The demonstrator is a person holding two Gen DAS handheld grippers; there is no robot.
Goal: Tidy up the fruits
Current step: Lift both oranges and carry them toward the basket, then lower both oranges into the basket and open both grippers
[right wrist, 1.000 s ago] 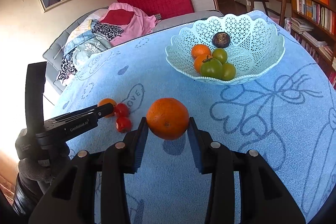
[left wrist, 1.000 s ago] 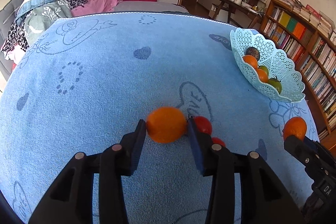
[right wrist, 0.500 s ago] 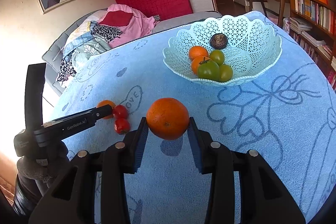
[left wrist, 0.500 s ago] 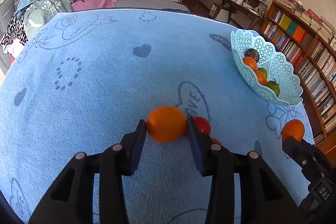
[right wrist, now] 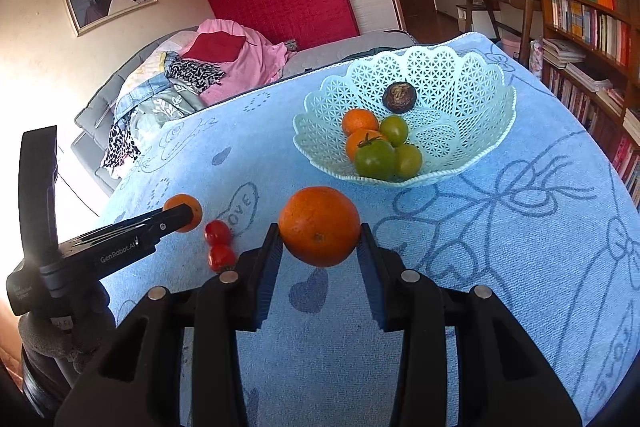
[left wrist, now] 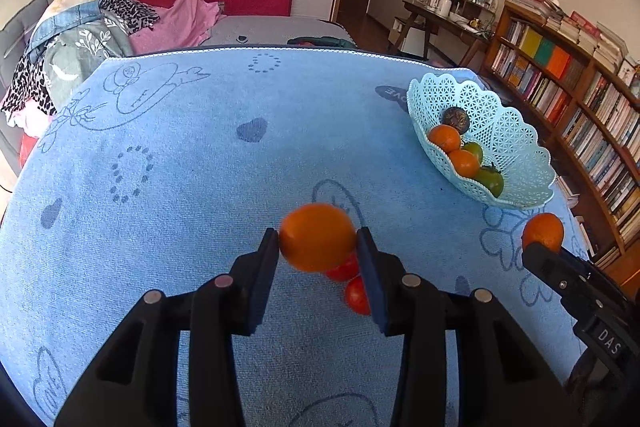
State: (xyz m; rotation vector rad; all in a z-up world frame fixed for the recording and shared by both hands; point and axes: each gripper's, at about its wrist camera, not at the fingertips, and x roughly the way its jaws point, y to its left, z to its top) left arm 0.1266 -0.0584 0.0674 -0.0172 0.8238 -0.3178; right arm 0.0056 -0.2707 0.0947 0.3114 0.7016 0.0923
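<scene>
Orange mandarin [left wrist: 316,237] — long axis crosswise between fingers [left wrist: 269,259]

The left black two-finger gripper [left wrist: 318,247] points downward at a slant, its flat finger pads [left wrist: 269,259] pressed on either side of a smooth orange tangerine [left wrist: 316,237] held clear of the surface. The right black two-finger gripper [right wrist: 319,249] slants down likewise, its pads [right wrist: 271,259] clamped on a larger dimpled orange [right wrist: 319,226]. A grey-gloved hand [right wrist: 60,335] grasps the left gripper's handle.

Red tomatoes [left wrist: 357,294] partly behind claw
</scene>
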